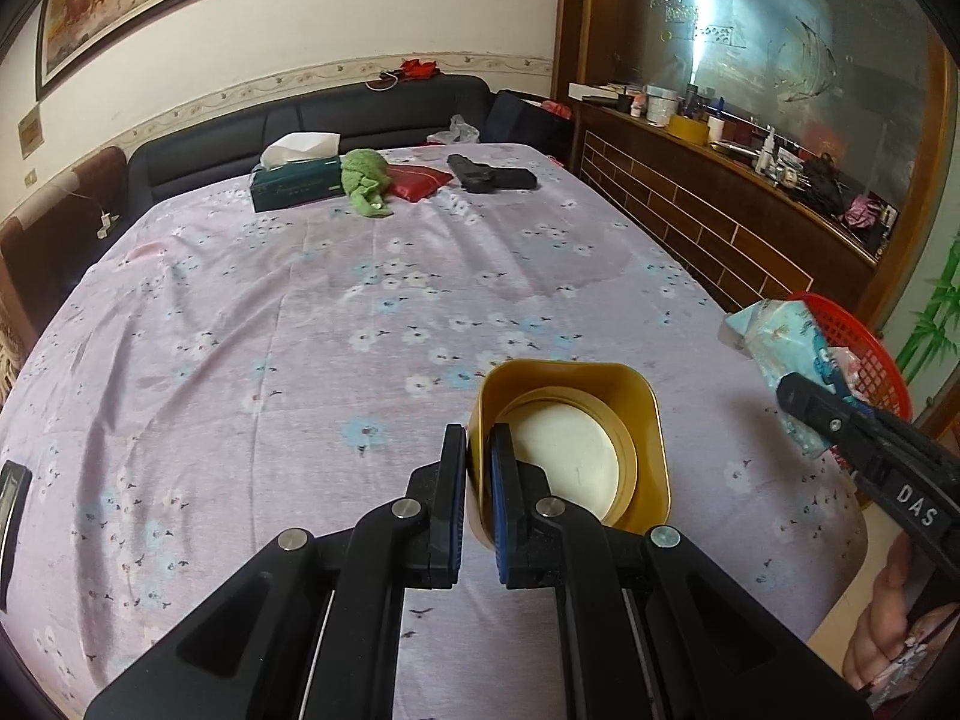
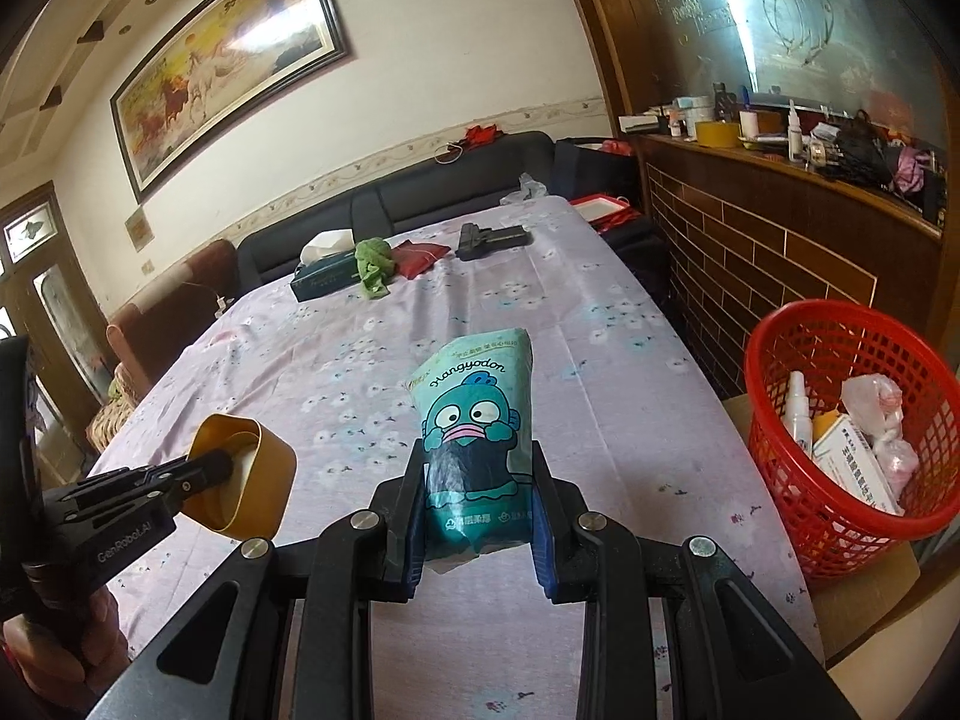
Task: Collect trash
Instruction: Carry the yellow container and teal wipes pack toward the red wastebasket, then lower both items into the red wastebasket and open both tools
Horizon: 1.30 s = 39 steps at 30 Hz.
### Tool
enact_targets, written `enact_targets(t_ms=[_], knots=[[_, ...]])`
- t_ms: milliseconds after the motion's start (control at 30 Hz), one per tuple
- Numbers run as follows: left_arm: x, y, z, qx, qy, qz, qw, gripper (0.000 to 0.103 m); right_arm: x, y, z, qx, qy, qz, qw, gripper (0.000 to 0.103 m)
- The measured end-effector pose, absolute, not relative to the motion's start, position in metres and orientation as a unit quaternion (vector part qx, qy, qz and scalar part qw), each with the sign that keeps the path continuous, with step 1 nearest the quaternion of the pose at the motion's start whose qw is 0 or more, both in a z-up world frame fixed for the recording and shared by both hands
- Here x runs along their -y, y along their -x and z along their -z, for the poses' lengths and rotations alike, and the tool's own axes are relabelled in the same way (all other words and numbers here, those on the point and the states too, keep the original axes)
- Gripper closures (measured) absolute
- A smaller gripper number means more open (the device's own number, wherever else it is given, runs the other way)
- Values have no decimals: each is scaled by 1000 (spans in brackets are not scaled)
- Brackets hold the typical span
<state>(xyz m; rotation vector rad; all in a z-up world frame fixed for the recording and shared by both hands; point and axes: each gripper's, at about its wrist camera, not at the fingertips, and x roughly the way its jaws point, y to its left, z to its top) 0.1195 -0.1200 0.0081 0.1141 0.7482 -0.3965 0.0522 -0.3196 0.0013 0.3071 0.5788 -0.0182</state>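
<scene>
- The left claw [image 1: 477,474] is clamped on the near wall of a gold tin [image 1: 576,450], one finger inside and one outside; the tin hangs open-mouthed above the table [image 1: 270,330], with a pale round disc showing in its bottom.
- The right claw [image 2: 477,480] is clamped on a teal tissue pack [image 2: 474,420] printed with a cartoon fish face; the pack stands up between the fingers, its top pointing away from the claw.
- A red mesh basket [image 2: 840,450] sits off the table edge to the right of the right claw, already holding a small spray bottle, a box and a crumpled plastic bag.
- Far ahead of both claws, at the far end of the floral cloth, lie a green tissue box [image 1: 297,183], a green rag [image 1: 365,180], a red pouch [image 1: 420,180] and a black tool [image 1: 489,174].
- A hand [image 1: 888,612] grips the right claw's handle.
</scene>
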Motion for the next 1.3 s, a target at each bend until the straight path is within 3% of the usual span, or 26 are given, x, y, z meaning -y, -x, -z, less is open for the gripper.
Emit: enact_targets(t_ms=[333, 833, 1300], knots=[[157, -118, -22, -365, -65, 235, 899, 96, 350, -41, -1, -273, -174, 26, 946, 73], [294, -97, -61, -362, -77, 380, 848, 96, 487, 44, -34, -212, -222, 185, 934, 72], [386, -89, -35, -375, -123, 408, 823, 96, 545, 59, -24, -220, -257, 212, 917, 71]])
